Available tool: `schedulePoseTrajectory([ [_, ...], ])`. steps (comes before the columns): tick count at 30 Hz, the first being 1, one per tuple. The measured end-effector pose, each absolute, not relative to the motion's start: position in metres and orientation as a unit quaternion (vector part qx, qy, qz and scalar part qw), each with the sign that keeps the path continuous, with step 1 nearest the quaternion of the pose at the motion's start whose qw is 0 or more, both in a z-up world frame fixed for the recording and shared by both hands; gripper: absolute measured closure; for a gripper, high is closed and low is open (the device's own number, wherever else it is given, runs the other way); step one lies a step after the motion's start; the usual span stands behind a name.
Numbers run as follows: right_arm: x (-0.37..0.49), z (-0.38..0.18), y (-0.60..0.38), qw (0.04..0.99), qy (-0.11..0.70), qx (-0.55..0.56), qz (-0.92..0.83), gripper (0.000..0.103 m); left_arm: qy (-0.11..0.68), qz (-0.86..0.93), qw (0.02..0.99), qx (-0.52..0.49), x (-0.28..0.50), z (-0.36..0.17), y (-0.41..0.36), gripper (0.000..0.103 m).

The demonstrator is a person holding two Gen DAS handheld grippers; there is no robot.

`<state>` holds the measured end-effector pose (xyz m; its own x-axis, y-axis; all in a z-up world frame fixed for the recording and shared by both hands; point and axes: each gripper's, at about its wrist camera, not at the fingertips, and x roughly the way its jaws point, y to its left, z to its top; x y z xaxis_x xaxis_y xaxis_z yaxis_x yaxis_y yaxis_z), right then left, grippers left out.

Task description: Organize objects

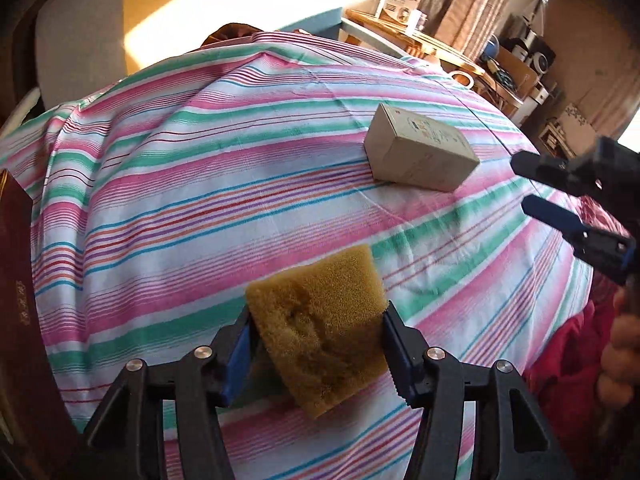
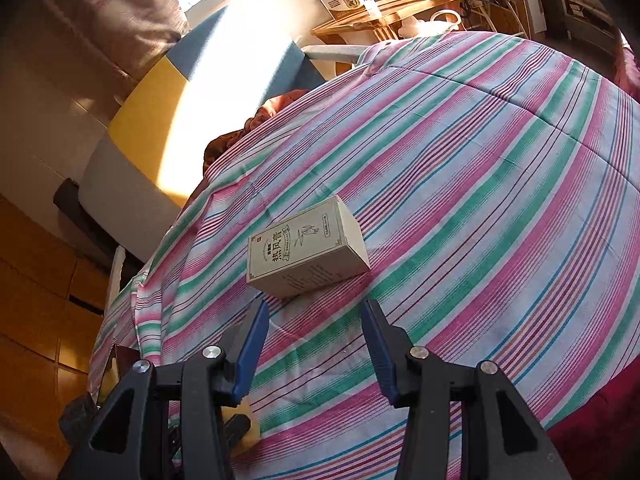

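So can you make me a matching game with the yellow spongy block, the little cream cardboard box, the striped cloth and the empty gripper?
Things:
1. yellow sponge block
2. cream cardboard box
3. striped cloth
4. right gripper

States:
A. spread under everything
B. open, nothing between its fingers
C. squeezed in the left gripper
D. lying flat on the cloth

Pairs: 1-C, 2-D, 3-A, 4-B
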<state>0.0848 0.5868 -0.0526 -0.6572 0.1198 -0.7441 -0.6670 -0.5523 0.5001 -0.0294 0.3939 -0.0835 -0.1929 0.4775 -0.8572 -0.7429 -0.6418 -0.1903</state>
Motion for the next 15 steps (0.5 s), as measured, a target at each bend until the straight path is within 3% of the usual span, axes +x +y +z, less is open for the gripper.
schedulePoseTrajectory([
  [4, 0.078, -0.056, 0.582, 0.244, 0.389, -0.355, 0.814, 0.051, 0.142, 0.772, 0.405, -0.468, -0.022, -0.085, 0.369, 0.044],
  [6, 0.076, -0.056, 0.577, 0.245, 0.377, -0.363, 0.816, 0.04, 0.136, 0.776, 0.411, -0.458, -0.021, -0.088, 0.366, 0.044],
  [9, 0.07, -0.049, 0.57, 0.242, 0.346, -0.377, 0.825, 0.036, 0.138, 0.781, 0.416, -0.445, -0.021, -0.092, 0.371, 0.044],
  [11, 0.057, -0.038, 0.564, 0.226, 0.285, -0.403, 0.84, 0.033, 0.135, 0.781, 0.42, -0.441, -0.021, -0.093, 0.369, 0.044],
  [15, 0.014, -0.024, 0.552, 0.155, 0.08, -0.471, 0.865, 0.028, 0.123, 0.779, 0.427, -0.442, -0.023, -0.094, 0.366, 0.044],
])
